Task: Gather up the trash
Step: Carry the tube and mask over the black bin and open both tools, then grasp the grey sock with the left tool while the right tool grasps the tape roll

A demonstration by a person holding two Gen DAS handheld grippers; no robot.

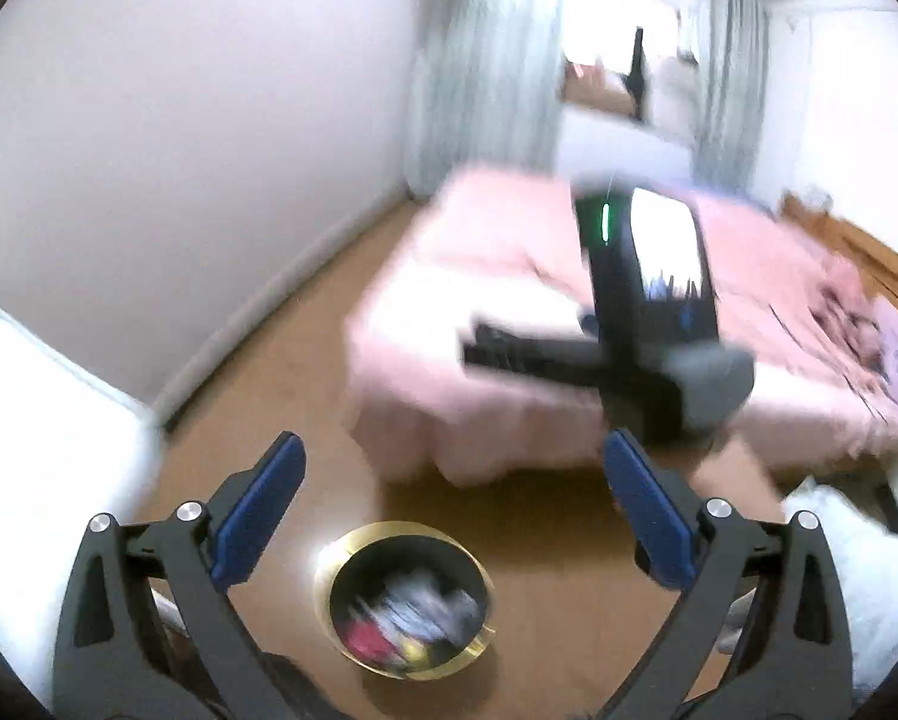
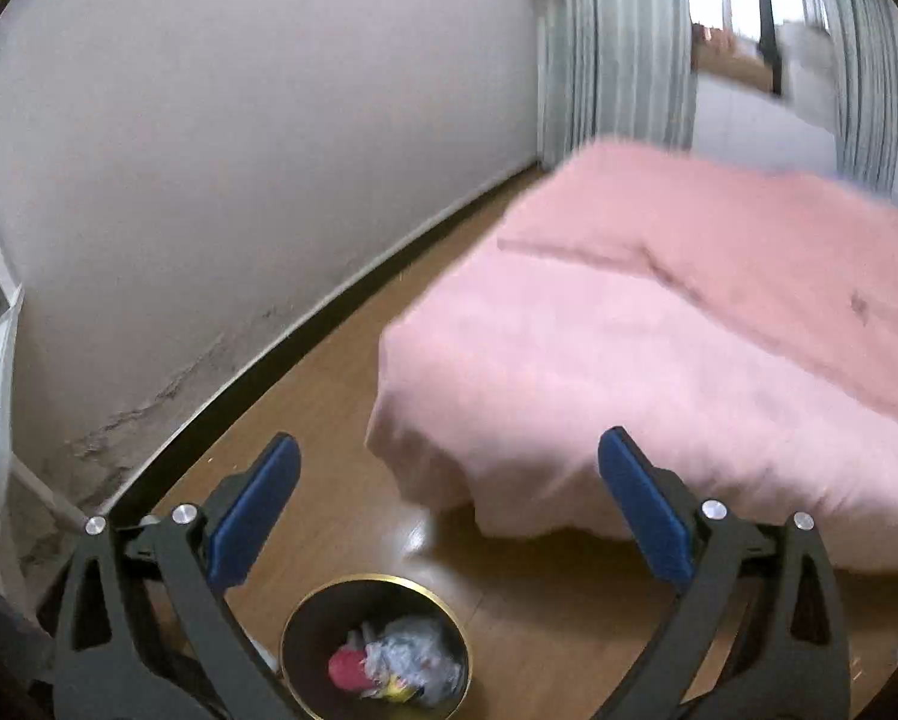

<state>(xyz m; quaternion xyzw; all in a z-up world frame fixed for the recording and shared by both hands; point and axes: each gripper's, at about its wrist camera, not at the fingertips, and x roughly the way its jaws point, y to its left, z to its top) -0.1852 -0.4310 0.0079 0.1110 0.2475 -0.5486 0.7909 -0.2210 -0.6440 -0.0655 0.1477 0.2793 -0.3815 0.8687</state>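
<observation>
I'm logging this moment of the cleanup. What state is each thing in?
left gripper: open, nothing between its pads.
right gripper: open, empty.
trash bin: upright on the floor, uncovered, holding crumpled trash.
trash: inside the bin, clear wrap with a red piece.
bed: covered by a pink spread.
curtains: drawn partly aside.

Blurring trash (image 1: 413,624) inside bin (image 1: 335,576); smearing right gripper (image 1: 623,324) against bed (image 1: 449,276); cropping both at edges.
</observation>
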